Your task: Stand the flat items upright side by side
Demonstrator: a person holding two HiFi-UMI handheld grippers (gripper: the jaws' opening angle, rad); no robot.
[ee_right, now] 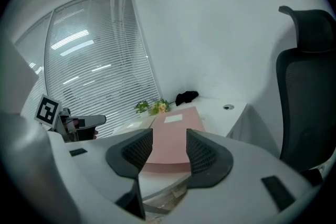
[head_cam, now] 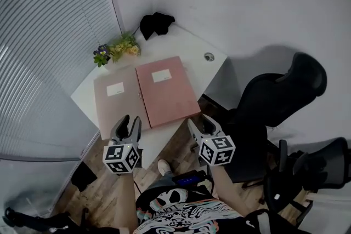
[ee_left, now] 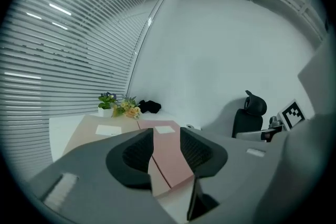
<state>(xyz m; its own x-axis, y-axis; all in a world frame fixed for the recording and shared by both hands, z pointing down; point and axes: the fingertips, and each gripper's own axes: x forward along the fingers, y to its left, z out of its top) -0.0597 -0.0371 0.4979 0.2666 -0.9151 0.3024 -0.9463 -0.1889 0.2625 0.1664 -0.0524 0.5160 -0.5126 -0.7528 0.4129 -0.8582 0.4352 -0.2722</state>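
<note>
Two flat folders are laid on the white desk, both still flat on their faces, nothing stood up yet. The beige folder is on the left and the pink folder on the right. They're set side by side with their long edges touching, and a small white label is stuck near the top of each.

The left gripper is held in the air just off the near edge of the desk, in front of the beige folder. Its jaws are parted with nothing gripped; in the left gripper view only the seam between the two folders is seen through the gap. The right gripper is held the same way off the near corner, in front of the pink folder. Its jaws are apart and empty too, with the pink cover seen beyond them. Neither folder is being touched.

At the far end of the desk a little bunch of flowers is parked by the blinds. A black bundle is dumped in the corner, possibly a cloth or bag, too dark to be sure. A black office chair is pulled back on the right.
</note>
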